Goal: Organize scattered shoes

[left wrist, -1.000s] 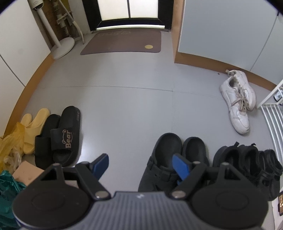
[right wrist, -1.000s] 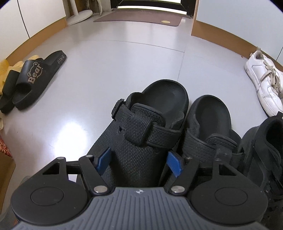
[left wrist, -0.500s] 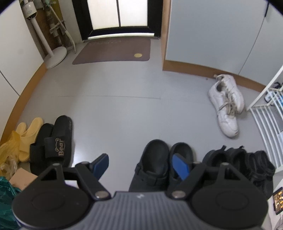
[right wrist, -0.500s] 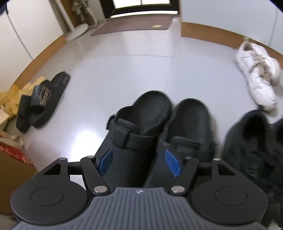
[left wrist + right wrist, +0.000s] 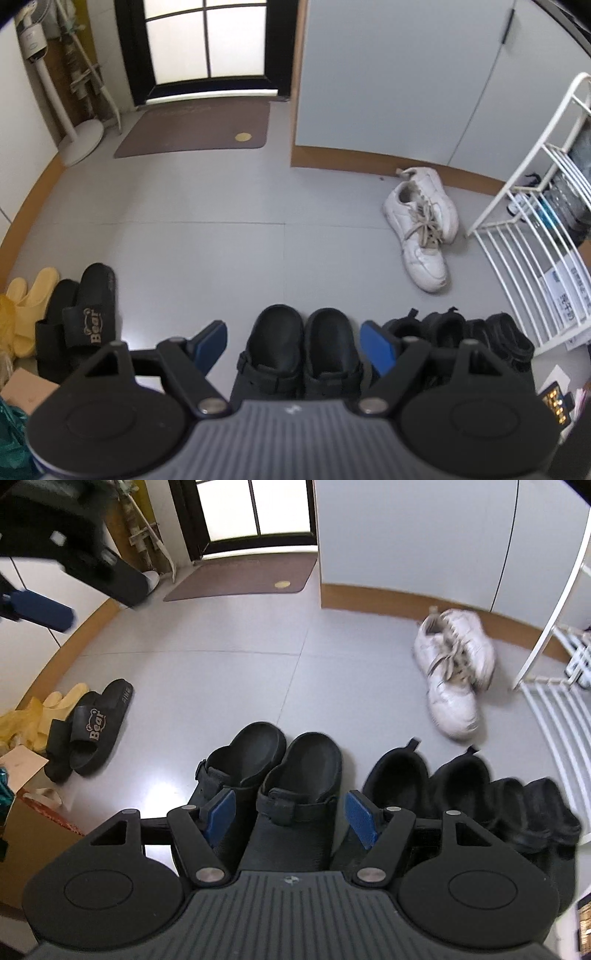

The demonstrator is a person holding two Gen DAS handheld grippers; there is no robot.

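Observation:
A pair of black clogs [image 5: 299,347] [image 5: 273,775] stands side by side on the grey floor, below both grippers. My left gripper [image 5: 293,343] hangs open above them, holding nothing. My right gripper [image 5: 290,818] is open too, well above the clogs and empty. To the right of the clogs stand two pairs of black shoes [image 5: 458,339] [image 5: 469,794] in a row. White sneakers [image 5: 424,225] [image 5: 454,672] lie askew near the far wall. Black "Bear" slides [image 5: 79,325] [image 5: 88,727] and yellow slippers [image 5: 27,291] lie at the left.
A white wire rack [image 5: 535,221] stands at the right. A brown doormat [image 5: 195,129] lies before the door, with a fan base [image 5: 81,142] to its left. A cardboard box [image 5: 29,812] and bags sit at the near left. My left gripper's body [image 5: 74,546] shows top left in the right wrist view.
Both grippers have risen away from the clogs, the right one much more. The clogs now look smaller and stay on the floor. More of the room and the rack has come into view.

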